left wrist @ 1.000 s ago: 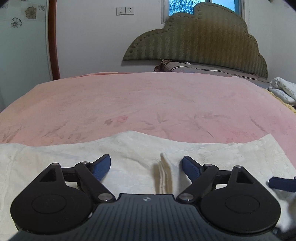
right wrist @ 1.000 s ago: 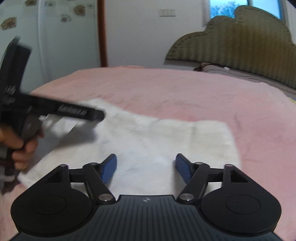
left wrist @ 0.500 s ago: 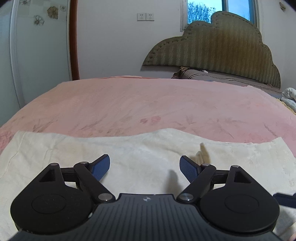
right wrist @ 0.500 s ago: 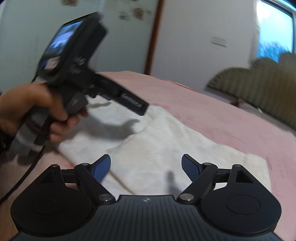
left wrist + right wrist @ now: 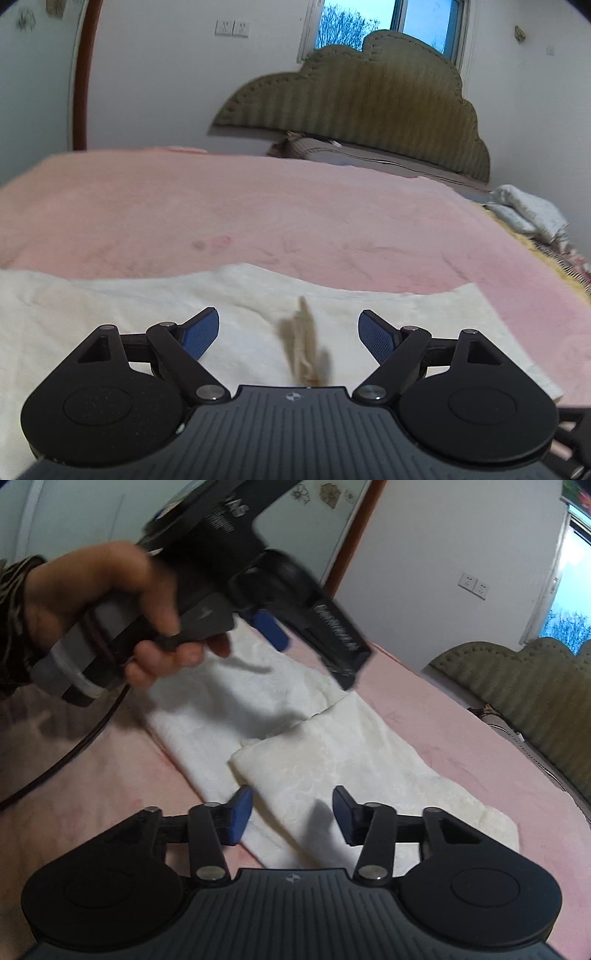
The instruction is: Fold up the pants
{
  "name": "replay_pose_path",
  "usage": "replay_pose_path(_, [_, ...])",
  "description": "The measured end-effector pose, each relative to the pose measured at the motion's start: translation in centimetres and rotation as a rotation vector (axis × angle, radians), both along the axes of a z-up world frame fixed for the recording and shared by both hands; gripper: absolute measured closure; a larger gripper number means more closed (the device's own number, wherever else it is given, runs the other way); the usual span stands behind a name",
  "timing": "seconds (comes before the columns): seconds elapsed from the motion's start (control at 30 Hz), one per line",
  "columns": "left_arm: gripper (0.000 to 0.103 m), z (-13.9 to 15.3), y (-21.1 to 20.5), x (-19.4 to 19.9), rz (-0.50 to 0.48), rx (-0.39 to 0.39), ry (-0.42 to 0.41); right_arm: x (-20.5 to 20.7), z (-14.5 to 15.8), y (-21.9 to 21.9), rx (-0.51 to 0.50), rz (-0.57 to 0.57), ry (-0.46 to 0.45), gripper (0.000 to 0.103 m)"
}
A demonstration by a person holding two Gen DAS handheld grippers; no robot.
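Cream pants (image 5: 110, 317) lie flat across the pink bed cover (image 5: 258, 206). My left gripper (image 5: 288, 328) hovers over them, open, with a tan drawstring (image 5: 303, 339) lying loose between its fingers. In the right wrist view the pants (image 5: 332, 753) show one layer laid over another, with a fold edge near the middle. My right gripper (image 5: 291, 816) is low over the near hem and its jaws are closing. Cloth lies between the pads, which stand apart from it. A hand (image 5: 92, 602) holds the left gripper's body at upper left, one blue finger (image 5: 271, 627) showing.
An olive padded headboard (image 5: 369, 92) and a pillow (image 5: 332, 151) stand at the bed's far end. Folded white bedding (image 5: 528, 214) sits at the right edge. A dark cable (image 5: 74, 753) trails from the left gripper over the pink cover.
The right view has rolled and swung toward the left gripper, which now looms at upper left. The right jaws have narrowed over the hem. The left jaws stay wide.
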State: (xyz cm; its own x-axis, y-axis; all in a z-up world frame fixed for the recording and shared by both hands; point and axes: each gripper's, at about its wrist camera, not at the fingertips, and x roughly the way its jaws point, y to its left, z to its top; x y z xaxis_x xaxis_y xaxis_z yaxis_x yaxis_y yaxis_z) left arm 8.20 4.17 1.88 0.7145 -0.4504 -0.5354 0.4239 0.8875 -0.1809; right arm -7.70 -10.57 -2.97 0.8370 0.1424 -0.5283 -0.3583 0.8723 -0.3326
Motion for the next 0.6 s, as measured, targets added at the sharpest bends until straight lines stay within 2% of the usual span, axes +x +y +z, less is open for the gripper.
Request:
replay_pose_path(0.1, [0.018, -0.6, 0.1, 0.4, 0.044, -0.03, 0.04, 0.1, -0.2, 0.5, -0.012, 0.014, -0.013, 0.072])
replay_pose_path(0.17, [0.018, -0.8, 0.3, 0.4, 0.053, -0.031, 0.054, 0.1, -0.3, 0.8, -0.017, 0.026, -0.028, 0.082])
replay_pose_path(0.23, [0.018, -0.8, 0.5, 0.4, 0.052, -0.043, 0.07, 0.1, -0.3, 0.9, -0.012, 0.028, -0.041, 0.088])
replay_pose_path(0.33, [0.018, -0.3, 0.7, 0.3, 0.01, -0.105, 0.112, 0.6, -0.4, 0.6, 0.012, 0.024, -0.031, 0.09])
replay_pose_path(0.47, [0.018, 0.1, 0.3, -0.3, -0.105, -0.186, 0.17, 1.1, -0.5, 0.6, 0.007, 0.026, -0.007, 0.09])
replay_pose_path(0.6, [0.018, -0.2, 0.0, -1.2, -0.143, -0.194, 0.199, 1.0, -0.9, 1.4, -0.068, 0.048, -0.026, 0.089])
